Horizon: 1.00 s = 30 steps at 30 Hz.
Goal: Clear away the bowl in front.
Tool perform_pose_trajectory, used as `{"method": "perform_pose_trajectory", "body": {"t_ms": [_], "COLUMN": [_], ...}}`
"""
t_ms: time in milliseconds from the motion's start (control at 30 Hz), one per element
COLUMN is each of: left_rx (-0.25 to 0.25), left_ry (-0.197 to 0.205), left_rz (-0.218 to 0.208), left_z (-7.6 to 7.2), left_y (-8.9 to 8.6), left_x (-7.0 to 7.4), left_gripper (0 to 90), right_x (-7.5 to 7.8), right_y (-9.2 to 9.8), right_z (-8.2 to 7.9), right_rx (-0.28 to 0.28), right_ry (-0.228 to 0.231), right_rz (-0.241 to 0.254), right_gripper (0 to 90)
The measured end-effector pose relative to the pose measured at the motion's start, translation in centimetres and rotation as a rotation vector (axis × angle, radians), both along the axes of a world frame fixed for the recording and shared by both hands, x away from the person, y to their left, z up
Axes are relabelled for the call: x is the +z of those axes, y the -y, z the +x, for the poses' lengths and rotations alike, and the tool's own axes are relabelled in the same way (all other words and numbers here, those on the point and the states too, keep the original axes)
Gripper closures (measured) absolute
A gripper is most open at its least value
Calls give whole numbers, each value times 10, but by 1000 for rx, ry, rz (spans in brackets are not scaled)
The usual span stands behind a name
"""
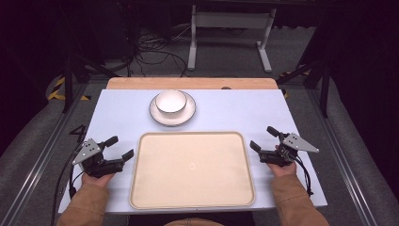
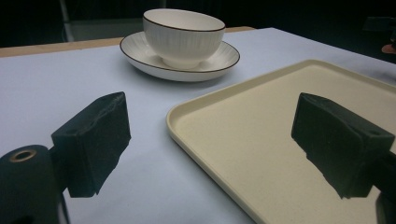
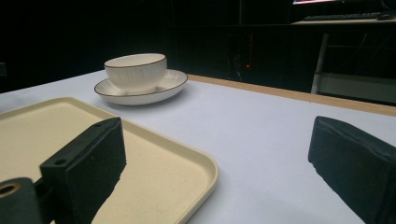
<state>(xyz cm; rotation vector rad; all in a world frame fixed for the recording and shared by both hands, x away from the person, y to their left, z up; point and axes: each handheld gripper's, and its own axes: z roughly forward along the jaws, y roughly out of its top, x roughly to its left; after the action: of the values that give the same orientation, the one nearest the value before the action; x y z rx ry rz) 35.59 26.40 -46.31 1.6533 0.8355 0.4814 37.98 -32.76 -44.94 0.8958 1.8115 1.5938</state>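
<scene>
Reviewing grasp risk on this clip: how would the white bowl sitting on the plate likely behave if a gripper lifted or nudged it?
The bowl looks like glazed ceramic, so probably rigid, fairly heavy and breakable. Its glossy ribbed wall may slip between hard pads. It stands on a narrow foot on the plate, so a sideways nudge could slide it across the plate rather than tip it.

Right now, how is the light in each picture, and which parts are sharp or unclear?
High view: the table is evenly lit, the room behind dark, the picture slightly soft. Left gripper view: the bowl and plate are sharp, with a soft shadow on the table; the near black fingers show little detail. Right gripper view: dark background, the tray clear.
</scene>
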Motion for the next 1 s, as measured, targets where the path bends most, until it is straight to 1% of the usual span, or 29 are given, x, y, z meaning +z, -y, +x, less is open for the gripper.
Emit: {"method": "perform_pose_trajectory", "body": {"t_ms": [267, 300, 467, 533, 600, 633, 733, 767, 800, 900, 933, 1000], "left_rx": [2, -1, 9, 6, 1, 2, -7, -7, -13, -19, -19, -21], "left_ry": [5, 6, 16, 24, 21, 18, -10, -10, -9, 12, 12, 32], "left_rz": [-17, -13, -29, -3, 3, -2, -8, -8, -10, -9, -9, -12], "left_z": [0, 1, 4, 7, 8, 9, 13, 13, 14, 16, 16, 18], "left_y": [0, -1, -1, -1, 0, 1, 2, 2, 3, 4, 4, 4], "left_x": [2, 3, 10, 17, 23, 25, 32, 32, 35, 42, 42, 50], "left_gripper": [130, 130, 127, 126, 120, 114, 94, 89, 89, 93, 94, 95], "right_x": [1, 1, 1, 1, 1, 1, 0, 0, 0, 0, 0, 0], "right_y": [0, 0, -1, -1, -1, -1, -1, -1, 0, 0, 0, 0], "right_z": [0, -1, -1, -1, 0, 0, 0, 1, 1, 1, 1, 1], "right_rx": [4, 6, 7, 5, 4, 4, 0, -1, -1, -1, -1, -1], "right_ry": [1, 2, 2, -1, -3, -5, -13, -14, -15, -19, -19, -21], "right_rz": [10, 11, 4, 6, 5, 8, 12, 14, 16, 17, 17, 19], "right_gripper": [45, 46, 48, 48, 48, 48, 46, 46, 45, 45, 45, 45]}}
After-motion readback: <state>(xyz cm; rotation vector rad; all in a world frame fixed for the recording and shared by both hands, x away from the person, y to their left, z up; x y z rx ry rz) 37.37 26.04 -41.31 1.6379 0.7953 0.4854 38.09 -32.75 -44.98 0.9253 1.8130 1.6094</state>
